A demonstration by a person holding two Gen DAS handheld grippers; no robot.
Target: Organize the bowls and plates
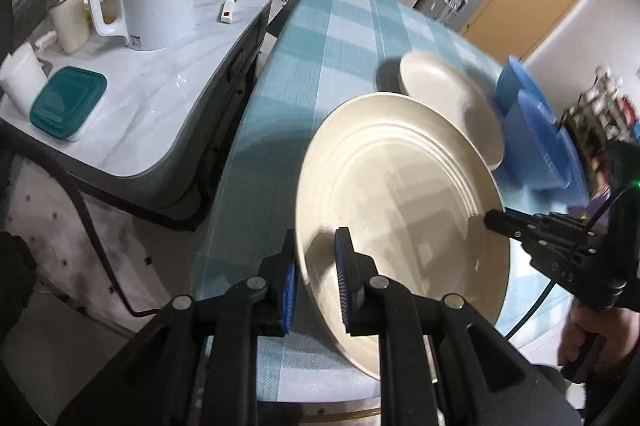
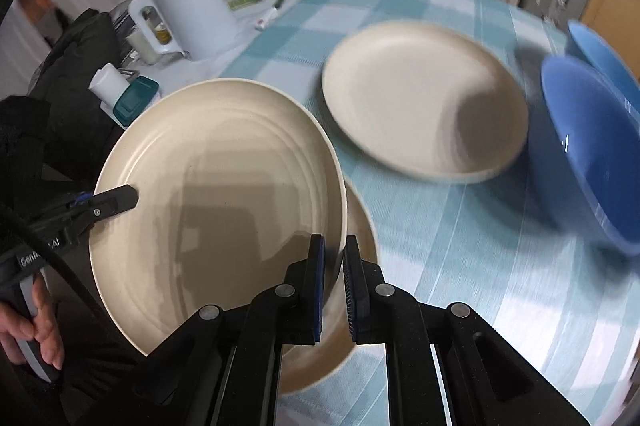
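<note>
Cream and ridged, the large plate (image 2: 216, 194) is held tilted above the near edge of the counter (image 2: 460, 246), which wears a blue-and-white checked cloth. The left gripper (image 1: 316, 266) is clenched on the plate's left rim, and the right gripper (image 2: 334, 286) is clenched on its right rim. The plate holds nothing. Under its right side another cream plate (image 2: 360, 286) peeks out, lying near the counter's near edge. A third cream plate (image 2: 420, 98), also bare inside, sits toward the middle of the counter. Just beside it, at the right edge, stand two blue bowls (image 2: 592, 146); their insides are blurred, and no contents can be made out.
</note>
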